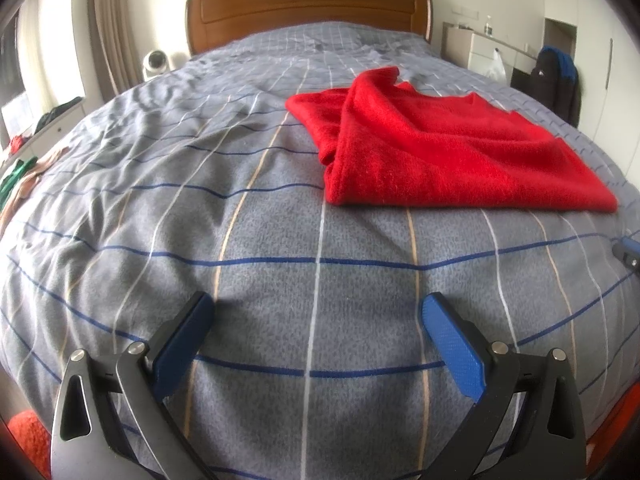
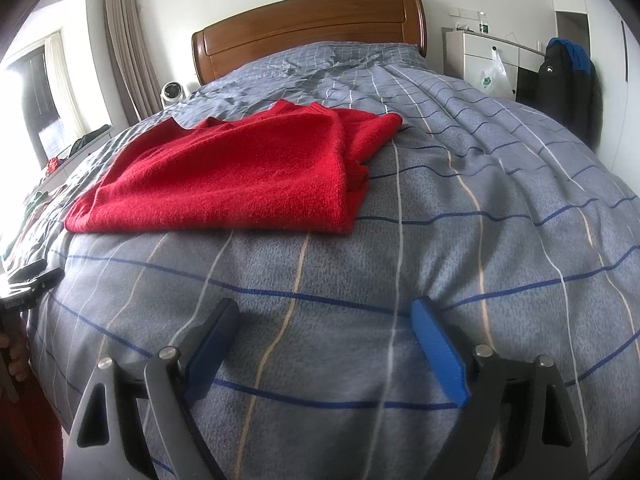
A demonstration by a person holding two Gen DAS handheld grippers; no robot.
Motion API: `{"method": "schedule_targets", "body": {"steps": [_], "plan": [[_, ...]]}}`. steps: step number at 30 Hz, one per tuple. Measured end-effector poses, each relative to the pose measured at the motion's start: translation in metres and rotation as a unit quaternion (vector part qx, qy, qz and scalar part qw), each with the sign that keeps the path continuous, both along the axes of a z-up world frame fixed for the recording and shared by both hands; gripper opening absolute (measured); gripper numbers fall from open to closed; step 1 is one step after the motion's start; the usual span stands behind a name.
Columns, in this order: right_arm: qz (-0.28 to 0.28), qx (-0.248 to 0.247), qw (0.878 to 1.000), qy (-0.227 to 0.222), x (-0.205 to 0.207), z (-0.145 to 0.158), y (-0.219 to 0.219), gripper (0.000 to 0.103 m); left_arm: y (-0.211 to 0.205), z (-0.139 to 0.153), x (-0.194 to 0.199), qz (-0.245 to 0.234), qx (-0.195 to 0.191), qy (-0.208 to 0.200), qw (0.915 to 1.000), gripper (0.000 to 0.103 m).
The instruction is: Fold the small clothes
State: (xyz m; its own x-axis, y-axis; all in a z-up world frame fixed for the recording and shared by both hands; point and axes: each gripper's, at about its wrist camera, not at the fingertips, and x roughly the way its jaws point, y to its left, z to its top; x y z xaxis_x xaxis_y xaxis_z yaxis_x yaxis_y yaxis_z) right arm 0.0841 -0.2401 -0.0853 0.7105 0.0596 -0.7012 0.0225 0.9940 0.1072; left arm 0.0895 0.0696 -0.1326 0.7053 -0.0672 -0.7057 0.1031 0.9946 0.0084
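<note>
1. Grey checked bedding (image 1: pixel 280 240) covers a bed with a wooden headboard (image 1: pixel 308 12), and nothing else is used as a work surface.
2. A red sweater (image 1: pixel 440 148) is seen on the bedding, already folded into a rough rectangle, ahead of both tools and well apart from them.
3. The left gripper (image 1: pixel 318 340) is held with its fingers spread wide and empty; only bedding is seen between them.
4. The right gripper (image 2: pixel 324 344) is also released, and nothing is held between its fingers.
5. A risk is judged at the side of the sweater where loose layers are bunched: if only the top layer were pinched, the fold could be pulled open.
6. Bedding could be caught together with the knit if the fingers were pressed too deep, because the cover is soft and wrinkled.
7. A small white mark is seen on a dark backpack (image 2: pixel 560 76) and a green mark on a plastic bag (image 2: pixel 494 74), but no writing can be read.
</note>
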Motion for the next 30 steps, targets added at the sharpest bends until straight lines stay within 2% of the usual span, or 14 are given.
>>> {"method": "schedule_targets", "body": {"steps": [14, 25, 27, 30], "plan": [[0.0, -0.004, 1.0, 0.0, 0.0, -0.001, 0.0, 0.088, 0.011, 0.013, -0.006, 0.015, -0.007, 0.002, 0.9999, 0.102], [0.002, -0.011, 1.0, -0.003, -0.003, -0.001, 0.001, 0.091, 0.04, 0.045, -0.021, 0.06, -0.055, -0.035, 0.9961, 0.102], [0.003, -0.013, 1.0, -0.004, -0.003, -0.001, 0.002, 0.091, 0.042, 0.042, -0.022, 0.059, -0.059, -0.032, 0.996, 0.102], [0.003, -0.015, 1.0, -0.004, -0.003, -0.001, 0.003, 0.092, 0.042, 0.027, -0.012, 0.063, -0.048, -0.001, 0.9969, 0.102]]}}
